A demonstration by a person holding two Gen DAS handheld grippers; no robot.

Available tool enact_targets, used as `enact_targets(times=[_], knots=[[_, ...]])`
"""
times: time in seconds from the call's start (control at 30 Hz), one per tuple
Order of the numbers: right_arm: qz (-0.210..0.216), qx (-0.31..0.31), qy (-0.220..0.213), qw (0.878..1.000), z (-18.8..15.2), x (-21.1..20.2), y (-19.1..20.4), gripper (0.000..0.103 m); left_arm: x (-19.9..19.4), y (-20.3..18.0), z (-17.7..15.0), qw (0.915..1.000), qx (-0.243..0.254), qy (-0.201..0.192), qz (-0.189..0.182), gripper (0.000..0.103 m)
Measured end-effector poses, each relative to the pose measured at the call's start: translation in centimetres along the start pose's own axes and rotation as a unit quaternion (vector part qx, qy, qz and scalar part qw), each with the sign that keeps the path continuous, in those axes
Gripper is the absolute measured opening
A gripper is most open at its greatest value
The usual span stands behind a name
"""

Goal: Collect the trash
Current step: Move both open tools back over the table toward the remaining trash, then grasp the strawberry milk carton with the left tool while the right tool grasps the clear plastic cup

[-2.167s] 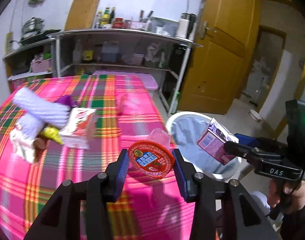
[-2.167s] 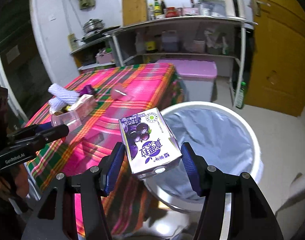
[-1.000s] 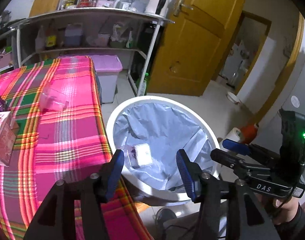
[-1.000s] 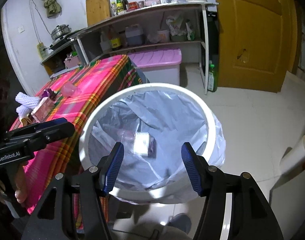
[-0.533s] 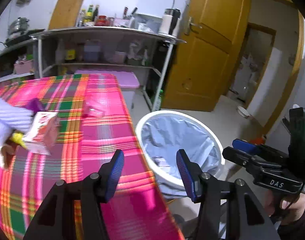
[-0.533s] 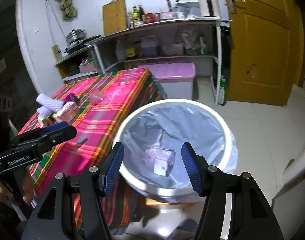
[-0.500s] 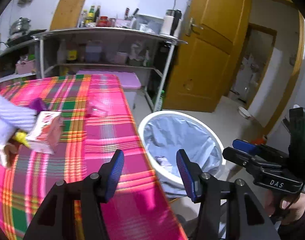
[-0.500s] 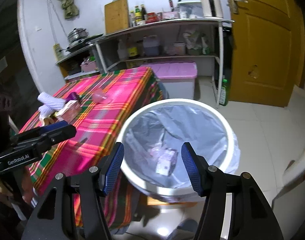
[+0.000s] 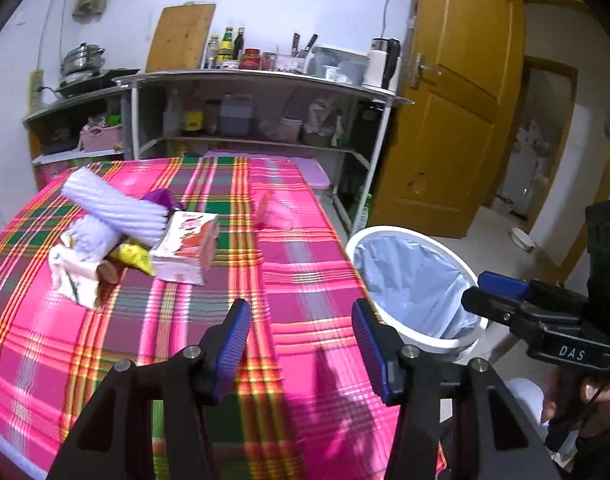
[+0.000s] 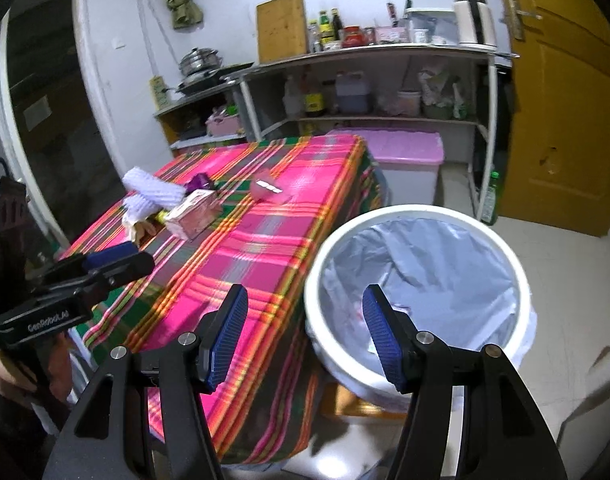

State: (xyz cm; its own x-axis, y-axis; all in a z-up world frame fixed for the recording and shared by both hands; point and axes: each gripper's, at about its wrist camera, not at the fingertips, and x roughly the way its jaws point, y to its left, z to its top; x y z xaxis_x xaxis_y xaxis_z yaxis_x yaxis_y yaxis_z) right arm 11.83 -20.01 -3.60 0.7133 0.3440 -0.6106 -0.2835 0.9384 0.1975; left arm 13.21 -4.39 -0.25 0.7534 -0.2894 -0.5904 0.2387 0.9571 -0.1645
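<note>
My left gripper [image 9: 301, 320] hovers over the near part of the pink plaid table [image 9: 313, 264]; its jaws are closing with nothing between them. Further left on the cloth is a trash pile: white foam sleeves [image 9: 117, 208], a red-and-white carton [image 9: 187, 250], a yellow wrapper [image 9: 135, 256] and a purple wrapper [image 9: 161, 198]. A clear plastic cup [image 9: 273, 216] lies apart from them. My right gripper [image 10: 305, 312] is open and empty above the gap between the table edge and the white lined bin [image 10: 417, 212]. The bin's bottom is mostly hidden.
Metal shelves [image 10: 385, 52] with bottles, jars and a kettle line the far wall. A pink-lidded box [image 10: 401, 152] stands behind the table, and a green bottle [image 10: 491, 196] is on the floor by the yellow door [image 10: 565, 120].
The jelly cup and purple juice carton once held now lie in the bin. Both grippers have swung from over the bin back toward the table, empty.
</note>
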Motion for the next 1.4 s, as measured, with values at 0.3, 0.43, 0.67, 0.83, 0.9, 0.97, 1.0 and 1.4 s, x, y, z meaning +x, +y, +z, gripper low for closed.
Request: enact_targets(times=[0.3,0.43,0.67,0.83,0.9,0.97,1.0,1.4], knots=[[0.008,-0.037,0.014,0.999,1.2,2.0,1.9,0.060,-0.4,2.3,0.7,0.9995,-0.015,-0.006,0.026,0.053],[0.012,-0.051,0.022,0.998,1.9,3.4,2.3,0.060,0.0,3.6,1.2,0.9991,-0.022,-0.005,0.037,0.055],[0.014,-0.069,0.027,0.997,3.9,5.5,2.5,0.060,1.6,6.0,2.6,0.9980,-0.022,-0.002,0.060,0.062],[0.017,-0.079,0.028,0.996,5.3,7.2,2.6,0.060,3.1,7.9,3.8,0.9973,-0.027,0.002,0.068,0.063],[0.017,-0.083,0.030,0.996,5.7,7.9,2.7,0.060,4.0,8.5,4.2,0.9973,-0.029,0.006,0.067,0.065],[0.020,-0.088,0.033,0.995,6.1,8.6,2.8,0.060,5.1,8.9,4.5,0.9973,-0.028,0.017,0.065,0.066],[0.022,-0.093,0.034,0.995,6.4,9.1,2.9,0.060,5.5,9.0,4.6,0.9974,-0.027,0.022,0.063,0.066],[0.023,-0.142,0.057,0.988,8.6,14.3,3.4,0.060,9.2,9.5,4.9,0.9967,-0.021,0.053,0.058,0.068]])
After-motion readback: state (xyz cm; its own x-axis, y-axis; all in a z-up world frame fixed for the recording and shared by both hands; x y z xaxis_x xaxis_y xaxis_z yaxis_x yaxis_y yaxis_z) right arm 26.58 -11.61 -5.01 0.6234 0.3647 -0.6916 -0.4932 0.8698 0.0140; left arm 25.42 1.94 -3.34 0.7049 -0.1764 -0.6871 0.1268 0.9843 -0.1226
